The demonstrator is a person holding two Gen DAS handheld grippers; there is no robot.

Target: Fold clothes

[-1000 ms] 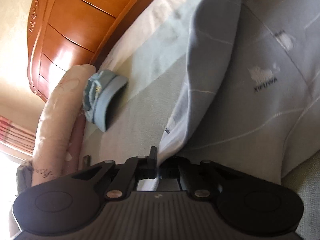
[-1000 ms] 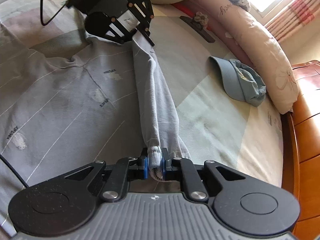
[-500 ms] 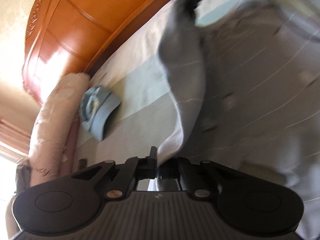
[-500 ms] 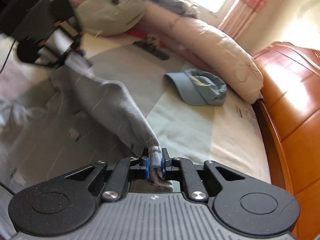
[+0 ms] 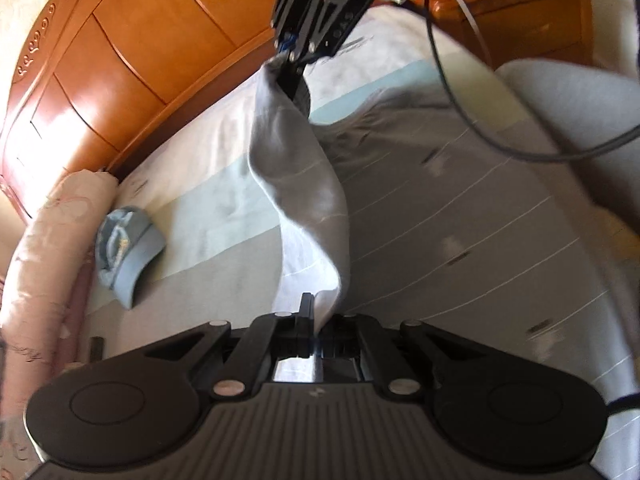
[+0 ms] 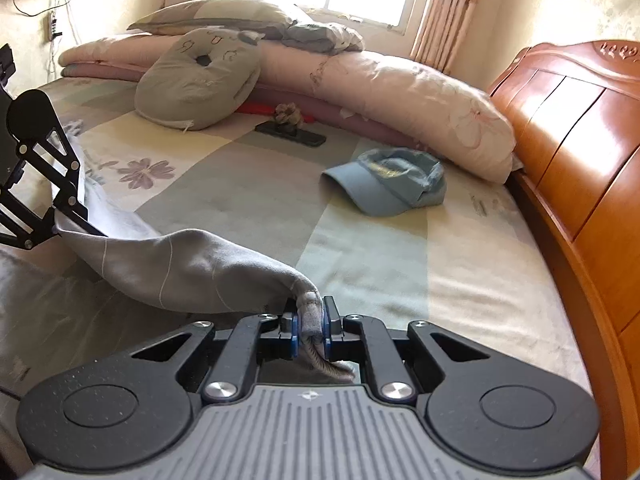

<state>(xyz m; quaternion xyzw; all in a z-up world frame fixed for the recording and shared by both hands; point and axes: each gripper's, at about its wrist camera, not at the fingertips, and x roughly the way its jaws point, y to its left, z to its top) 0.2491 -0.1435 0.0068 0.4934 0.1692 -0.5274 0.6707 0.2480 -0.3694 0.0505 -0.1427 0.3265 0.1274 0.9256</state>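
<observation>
The left gripper (image 5: 316,326) has its jaws fully closed on the upper end of the grey pinstriped sweatshirt's sleeve (image 5: 298,184). The right gripper (image 6: 310,326) clamps the ribbed cuff (image 6: 310,312), jaws slightly apart. The sleeve hangs lifted between both above the bed (image 6: 400,256).

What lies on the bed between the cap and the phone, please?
Nothing; in the right wrist view, only bare bedspread separates the cap from the phone.
</observation>
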